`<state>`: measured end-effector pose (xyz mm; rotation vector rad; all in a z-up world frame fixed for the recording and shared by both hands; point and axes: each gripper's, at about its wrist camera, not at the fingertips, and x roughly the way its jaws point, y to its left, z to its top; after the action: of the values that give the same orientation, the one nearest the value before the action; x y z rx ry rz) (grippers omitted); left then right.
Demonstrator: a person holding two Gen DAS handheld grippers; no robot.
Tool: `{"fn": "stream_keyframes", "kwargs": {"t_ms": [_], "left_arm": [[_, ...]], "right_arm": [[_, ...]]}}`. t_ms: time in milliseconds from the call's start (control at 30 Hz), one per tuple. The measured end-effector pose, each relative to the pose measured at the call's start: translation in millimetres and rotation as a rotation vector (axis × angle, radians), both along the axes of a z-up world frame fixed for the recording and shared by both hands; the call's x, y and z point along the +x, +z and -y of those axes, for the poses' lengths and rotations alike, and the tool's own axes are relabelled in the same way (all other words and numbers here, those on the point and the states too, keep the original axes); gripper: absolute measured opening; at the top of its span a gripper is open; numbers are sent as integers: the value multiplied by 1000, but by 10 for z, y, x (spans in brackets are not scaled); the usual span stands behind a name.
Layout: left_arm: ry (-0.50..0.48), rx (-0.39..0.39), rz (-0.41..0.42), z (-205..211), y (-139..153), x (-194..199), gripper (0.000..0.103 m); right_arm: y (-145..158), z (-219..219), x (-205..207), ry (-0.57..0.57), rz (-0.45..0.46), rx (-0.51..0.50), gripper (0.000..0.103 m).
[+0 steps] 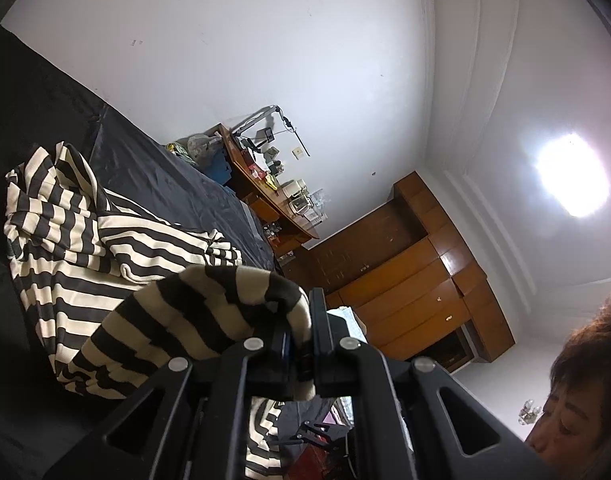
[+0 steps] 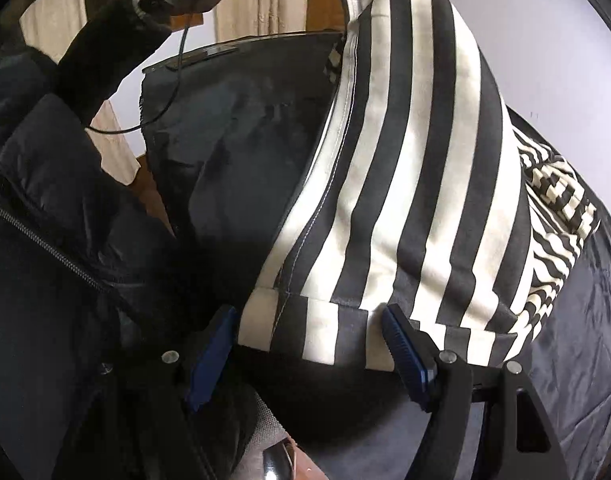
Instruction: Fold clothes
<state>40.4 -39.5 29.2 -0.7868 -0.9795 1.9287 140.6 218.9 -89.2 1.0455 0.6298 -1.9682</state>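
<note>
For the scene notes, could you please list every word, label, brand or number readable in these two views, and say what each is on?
No readable text in either view.
Striped garment: stripes only, no visible label or print.
Items on the wooden desk: any labels are too small and blurred to read.
Wall plate: nothing legible.
Left gripper and right gripper: no markings visible.

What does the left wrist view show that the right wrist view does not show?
Only the left wrist view shows the left tool shut on the striped garment, a wooden wardrobe, a cluttered desk and a ceiling light. Only the right wrist view shows the right tool open around the garment's hem, and a dark padded jacket. Both show the striped garment and the dark bedcover.
</note>
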Motion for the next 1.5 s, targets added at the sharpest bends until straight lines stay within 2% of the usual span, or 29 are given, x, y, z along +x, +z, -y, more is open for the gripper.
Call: {"fn": "stream_keyframes", "kwargs": {"t_ms": [67, 200, 267, 333, 367, 467, 767, 833, 933, 1033, 1067, 1100, 1133, 1167, 1267, 1400, 1500], "left_arm": [[2, -2, 3, 7, -12, -5, 8], [3, -5, 13, 26, -49, -25, 8], [3, -7, 18, 29, -73, -35, 8], [7, -7, 28, 38, -105, -59, 8], [8, -7, 32, 43, -121, -70, 8], [24, -2, 45, 84, -169, -110, 8], [58, 23, 35, 149, -157, -240, 8], [64, 29, 31, 158, -146, -290, 8], [66, 28, 41, 162, -169, -360, 8], [67, 25, 52, 168, -198, -421, 8], [67, 24, 56, 173, -213, -435, 8], [68, 22, 60, 177, -227, -448, 8], [68, 20, 63, 179, -242, -463, 8], [68, 18, 65, 184, -252, -467, 8], [69, 17, 73, 180, -293, -483, 8], [70, 20, 78, 175, -307, -463, 8], [73, 21, 74, 183, -295, -432, 8]], "right_arm": [[5, 10, 1, 5, 6, 6, 71], [24, -6, -61, 15, 53, -12, 38], [34, -14, -107, 6, 71, -24, 37], [44, -18, -156, -12, 78, -36, 31], [53, -14, -181, -25, 66, -37, 25], [153, -32, -260, -63, 4, -59, 18], [458, -100, -641, -205, -201, -109, 16], [500, -136, -784, -230, -194, -135, 16], [527, -241, -907, -182, -92, -220, 16], [464, -262, -832, -139, -3, -266, 20], [432, -251, -785, -127, 18, -263, 31], [404, -233, -729, -115, 22, -245, 59], [377, -202, -667, -97, 21, -225, 74], [347, -168, -577, -66, 12, -210, 84], [253, -6, -362, 11, 6, -163, 84], [102, 270, -271, 103, -33, -44, 84], [9, 396, -307, 117, -37, -6, 82]]}}
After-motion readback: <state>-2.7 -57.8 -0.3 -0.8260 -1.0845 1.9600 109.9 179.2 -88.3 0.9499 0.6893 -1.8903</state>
